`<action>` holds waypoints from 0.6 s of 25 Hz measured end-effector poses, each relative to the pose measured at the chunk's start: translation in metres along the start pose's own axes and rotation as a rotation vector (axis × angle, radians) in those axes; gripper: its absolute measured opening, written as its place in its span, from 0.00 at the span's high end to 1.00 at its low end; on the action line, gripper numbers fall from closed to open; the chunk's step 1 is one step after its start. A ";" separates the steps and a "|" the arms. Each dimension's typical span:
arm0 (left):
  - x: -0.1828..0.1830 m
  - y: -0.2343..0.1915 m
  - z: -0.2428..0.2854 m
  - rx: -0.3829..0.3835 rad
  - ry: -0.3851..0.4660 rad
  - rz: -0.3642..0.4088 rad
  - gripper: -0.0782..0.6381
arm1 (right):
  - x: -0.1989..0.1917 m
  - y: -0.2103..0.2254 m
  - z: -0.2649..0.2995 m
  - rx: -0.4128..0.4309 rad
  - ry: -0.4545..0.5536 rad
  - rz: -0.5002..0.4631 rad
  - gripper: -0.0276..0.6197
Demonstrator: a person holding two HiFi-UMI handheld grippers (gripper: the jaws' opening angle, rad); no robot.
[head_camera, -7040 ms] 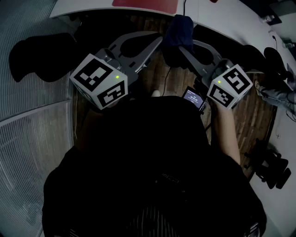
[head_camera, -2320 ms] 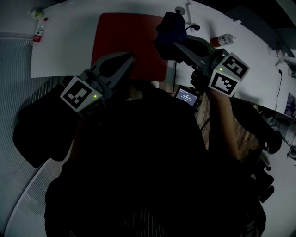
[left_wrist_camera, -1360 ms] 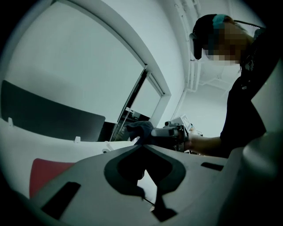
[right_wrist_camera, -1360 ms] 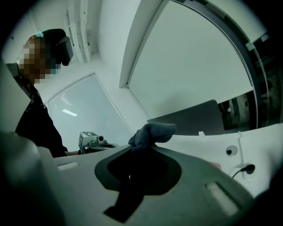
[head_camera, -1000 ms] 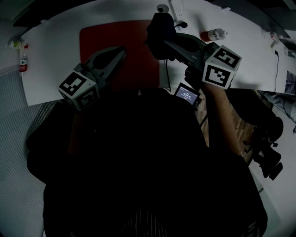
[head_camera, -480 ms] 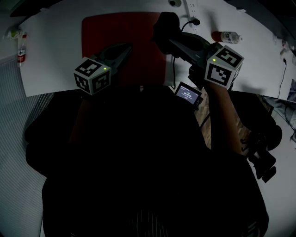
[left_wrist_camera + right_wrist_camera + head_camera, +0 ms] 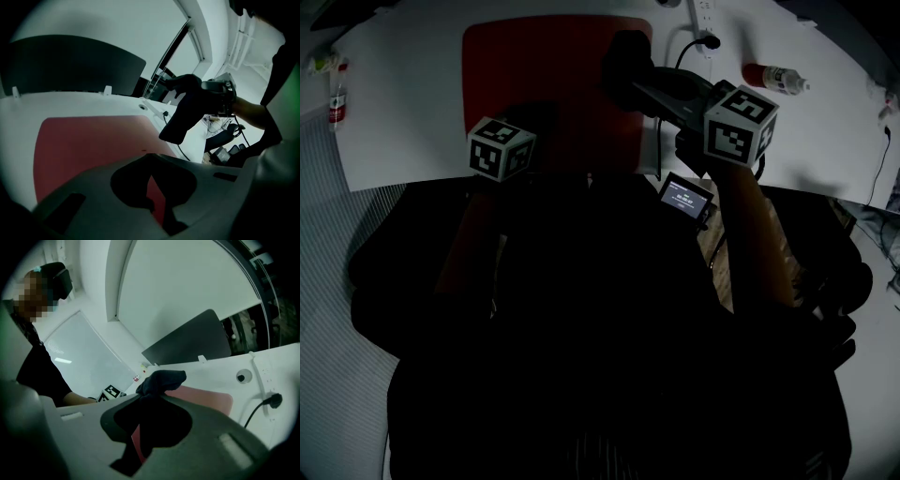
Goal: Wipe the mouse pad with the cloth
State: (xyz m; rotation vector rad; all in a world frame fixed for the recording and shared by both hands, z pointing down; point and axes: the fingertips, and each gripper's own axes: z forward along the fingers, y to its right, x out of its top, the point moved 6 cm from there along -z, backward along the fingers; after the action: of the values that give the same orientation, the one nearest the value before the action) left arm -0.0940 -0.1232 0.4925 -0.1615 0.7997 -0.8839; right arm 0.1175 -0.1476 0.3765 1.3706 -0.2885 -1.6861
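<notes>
The red mouse pad point(image 7: 544, 66) is shown lying flat on the white desk point(image 7: 403, 103), near its front edge. A dark bunched cloth point(image 7: 623, 58) is clamped in the right gripper point(image 7: 150, 397) at the pad's right edge; contact cannot be told. The left gripper point(image 7: 151, 157) is poised over the pad's near edge, its 2 jaws closed together on nothing. A bottle point(image 7: 773, 77) is seen lying further right.

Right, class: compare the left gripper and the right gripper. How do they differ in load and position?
Load: the right gripper has its jaws clamped on the dark cloth; the left gripper has its jaws shut on nothing. Position: the right gripper is over the right side of the red mouse pad, the left gripper over its near edge. Both are above the pad.
</notes>
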 end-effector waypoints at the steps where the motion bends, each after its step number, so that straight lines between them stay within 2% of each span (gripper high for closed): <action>1: -0.007 -0.006 0.005 0.015 -0.027 -0.006 0.88 | -0.003 0.003 0.002 -0.003 -0.006 -0.001 0.89; 5: -0.035 -0.027 0.024 0.092 -0.161 0.017 0.88 | -0.015 0.013 0.007 -0.017 -0.037 0.012 0.89; 9: -0.046 -0.045 0.034 0.154 -0.252 0.041 0.88 | -0.025 0.022 0.011 -0.026 -0.063 0.026 0.89; 11: -0.054 -0.057 0.040 0.182 -0.297 0.026 0.88 | -0.028 0.026 0.014 -0.030 -0.074 0.032 0.89; 13: -0.060 -0.064 0.041 0.188 -0.311 -0.019 0.88 | -0.031 0.028 0.018 -0.035 -0.091 0.034 0.89; 15: -0.060 -0.061 0.040 0.183 -0.307 -0.010 0.88 | -0.037 0.032 0.021 -0.037 -0.109 0.042 0.89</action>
State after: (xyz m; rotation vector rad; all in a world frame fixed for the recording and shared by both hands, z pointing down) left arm -0.1271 -0.1255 0.5810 -0.1357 0.4302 -0.9105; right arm 0.1138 -0.1450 0.4297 1.2395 -0.3446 -1.7259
